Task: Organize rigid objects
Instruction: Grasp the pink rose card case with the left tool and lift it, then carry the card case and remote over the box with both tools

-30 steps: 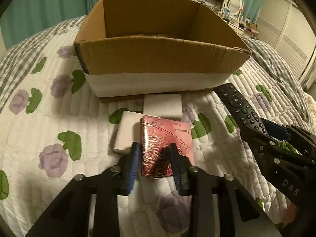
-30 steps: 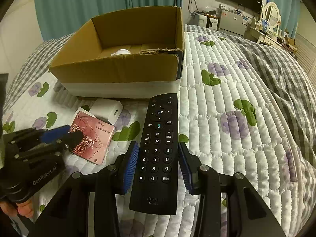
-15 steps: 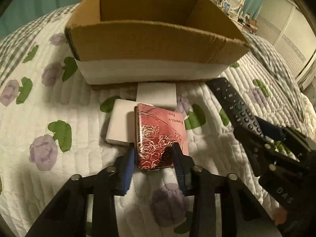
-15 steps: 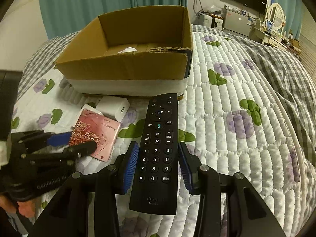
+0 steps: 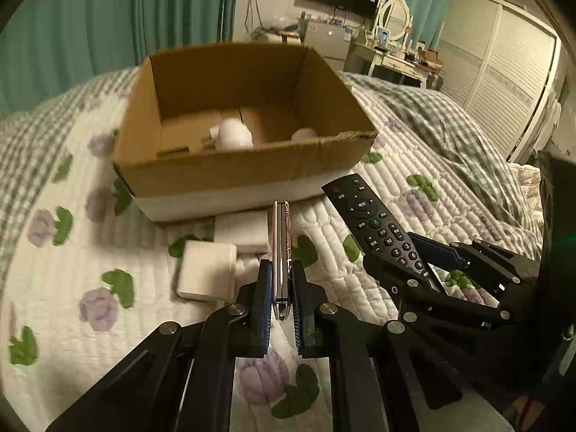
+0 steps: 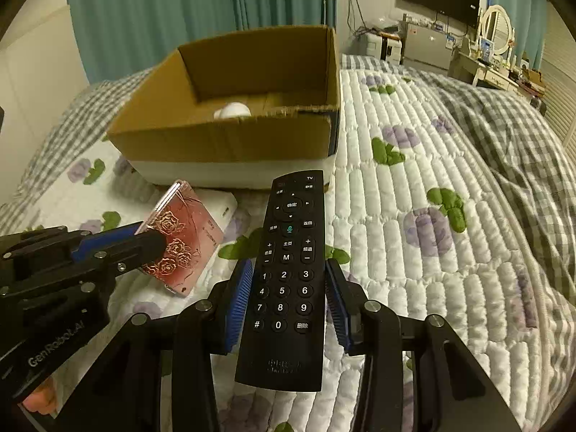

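My left gripper (image 5: 280, 288) is shut on a flat pink rose-patterned case (image 5: 280, 248), held edge-on and lifted off the quilt; the case also shows in the right wrist view (image 6: 180, 241). My right gripper (image 6: 288, 288) is shut on a black TV remote (image 6: 288, 270), held above the bed; the remote also shows in the left wrist view (image 5: 374, 223). An open cardboard box (image 5: 248, 172) stands just beyond, with two white round objects (image 5: 234, 135) inside. Two white blocks (image 5: 207, 273) lie on the quilt in front of the box.
The bed has a white quilt (image 6: 414, 216) with purple flowers and a grey checked blanket (image 6: 511, 136) on the right. Teal curtains, a TV and a dresser stand at the back of the room.
My left gripper has closed on the pink case, lifted it off the white block and turned it on edge. The right gripper holds the remote as before, slightly higher.
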### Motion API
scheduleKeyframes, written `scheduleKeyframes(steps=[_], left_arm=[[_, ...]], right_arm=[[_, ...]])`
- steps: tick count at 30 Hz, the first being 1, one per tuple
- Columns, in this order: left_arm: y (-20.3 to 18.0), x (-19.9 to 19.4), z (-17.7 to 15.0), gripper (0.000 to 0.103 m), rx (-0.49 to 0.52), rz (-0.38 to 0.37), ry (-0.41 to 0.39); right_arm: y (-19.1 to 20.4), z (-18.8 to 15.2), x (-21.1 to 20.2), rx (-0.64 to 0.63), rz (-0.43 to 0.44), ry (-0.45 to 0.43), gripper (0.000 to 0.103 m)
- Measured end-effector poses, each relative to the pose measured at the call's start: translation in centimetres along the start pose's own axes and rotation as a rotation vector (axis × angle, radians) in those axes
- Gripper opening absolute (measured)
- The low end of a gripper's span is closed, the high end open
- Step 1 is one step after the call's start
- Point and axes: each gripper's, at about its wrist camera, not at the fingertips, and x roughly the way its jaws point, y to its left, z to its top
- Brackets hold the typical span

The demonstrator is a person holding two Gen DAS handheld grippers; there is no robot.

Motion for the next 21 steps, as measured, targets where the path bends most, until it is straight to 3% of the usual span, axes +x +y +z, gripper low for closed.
scheduleKeyframes(steps=[5,13,21], left_arm=[[-0.7,-2.8,0.6,0.01,0.02,0.076,-0.046],[-0.7,-8.0,2.3,0.01,0.006,0.077,-0.145],[-0.1,-12.7,7.5,0.01,0.022,0.071,-0.276]], right_arm=[[0.8,0.0,-2.3,-0.026,-0.008,-0.036,0.041],[1.3,0.7,-7.6,-0.052,-0.01,-0.122,0.041],[1.4,6.4,-11.9,-0.066,0.026,-0.236,0.041]])
